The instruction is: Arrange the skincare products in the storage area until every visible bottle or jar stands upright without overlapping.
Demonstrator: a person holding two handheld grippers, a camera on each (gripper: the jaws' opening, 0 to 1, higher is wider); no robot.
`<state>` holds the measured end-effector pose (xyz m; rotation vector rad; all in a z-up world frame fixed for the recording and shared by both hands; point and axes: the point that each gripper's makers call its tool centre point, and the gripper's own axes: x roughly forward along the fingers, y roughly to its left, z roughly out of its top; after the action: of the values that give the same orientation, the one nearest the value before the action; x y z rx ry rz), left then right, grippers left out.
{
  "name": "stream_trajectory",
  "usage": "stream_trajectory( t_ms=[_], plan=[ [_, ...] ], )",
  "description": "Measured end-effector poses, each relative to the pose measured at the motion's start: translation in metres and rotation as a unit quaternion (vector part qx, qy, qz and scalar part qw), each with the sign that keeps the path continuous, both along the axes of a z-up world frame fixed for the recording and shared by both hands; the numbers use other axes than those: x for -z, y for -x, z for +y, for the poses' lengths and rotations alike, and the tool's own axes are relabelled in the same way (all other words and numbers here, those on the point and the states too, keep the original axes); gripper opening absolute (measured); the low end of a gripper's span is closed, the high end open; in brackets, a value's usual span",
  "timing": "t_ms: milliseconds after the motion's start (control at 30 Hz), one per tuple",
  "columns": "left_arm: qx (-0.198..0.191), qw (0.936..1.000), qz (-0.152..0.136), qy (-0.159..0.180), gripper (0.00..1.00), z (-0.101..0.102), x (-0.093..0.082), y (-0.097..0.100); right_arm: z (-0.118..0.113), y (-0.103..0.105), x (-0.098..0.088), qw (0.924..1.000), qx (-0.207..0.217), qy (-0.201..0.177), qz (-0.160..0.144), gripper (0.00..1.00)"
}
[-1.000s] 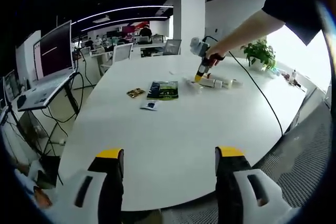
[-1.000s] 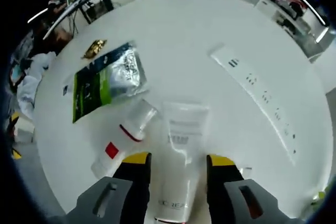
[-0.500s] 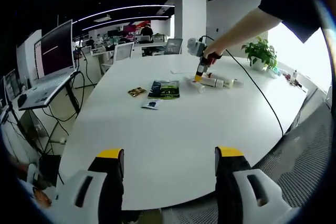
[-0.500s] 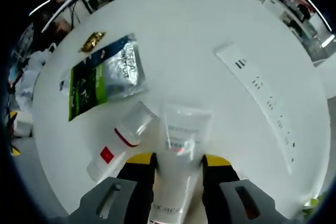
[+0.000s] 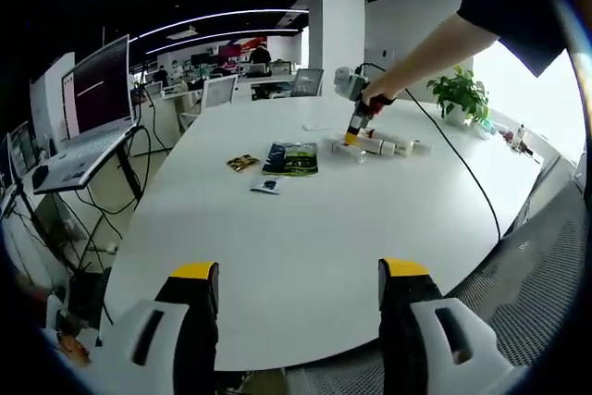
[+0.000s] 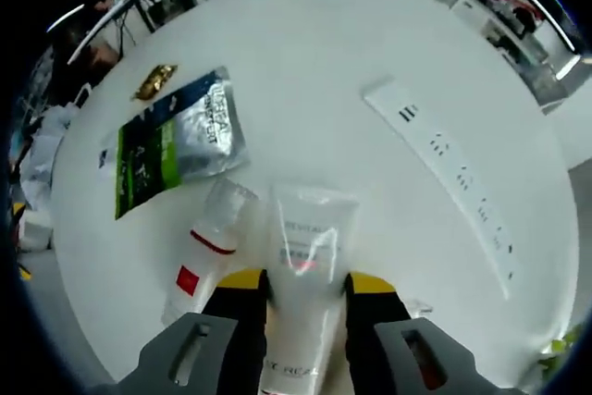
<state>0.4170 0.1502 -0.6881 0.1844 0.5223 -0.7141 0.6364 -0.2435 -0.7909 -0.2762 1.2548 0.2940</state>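
Right gripper clamped on the lying tube

Low in the right gripper view, the right gripper (image 6: 303,286) has its jaws pressed against the white tube (image 6: 305,275), flat on the white table (image 6: 305,62) beside a clear-capped bottle (image 6: 211,238). The tube looks light, soft and slick, so I would grip its firmer cap end. The left gripper (image 5: 298,275) hangs open at the table's near edge.
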Motion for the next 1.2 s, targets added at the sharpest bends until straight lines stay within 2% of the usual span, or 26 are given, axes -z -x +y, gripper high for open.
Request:
stream_trajectory(
  t_ms=[467,600,733,833,1067,1200],
  plan=[
    [0.006,1.0,-0.003,0.003,0.63,-0.002,-0.001,0.001,-0.007,0.005,-0.027,0.9977,0.024,0.001,-0.063,0.23],
    [0.009,0.9999,-0.002,0.004,0.63,-0.003,-0.001,0.001,-0.005,0.007,-0.037,0.9953,0.029,-0.002,-0.092,0.23],
    [0.012,0.9999,-0.003,0.005,0.63,-0.004,-0.001,0.002,-0.002,0.008,-0.053,0.9883,0.042,-0.009,-0.147,0.23],
    [0.013,0.9999,-0.003,0.006,0.63,-0.004,-0.002,0.002,-0.001,0.017,-0.063,0.9819,0.048,-0.009,-0.183,0.23],
    [0.018,0.9998,-0.003,0.007,0.63,-0.006,-0.002,0.003,-0.005,0.031,-0.079,0.9659,0.081,-0.005,-0.246,0.23],
    [0.019,0.9998,-0.003,0.006,0.63,-0.006,-0.002,0.004,-0.005,0.038,-0.087,0.9582,0.102,-0.008,-0.267,0.23]
  ],
)
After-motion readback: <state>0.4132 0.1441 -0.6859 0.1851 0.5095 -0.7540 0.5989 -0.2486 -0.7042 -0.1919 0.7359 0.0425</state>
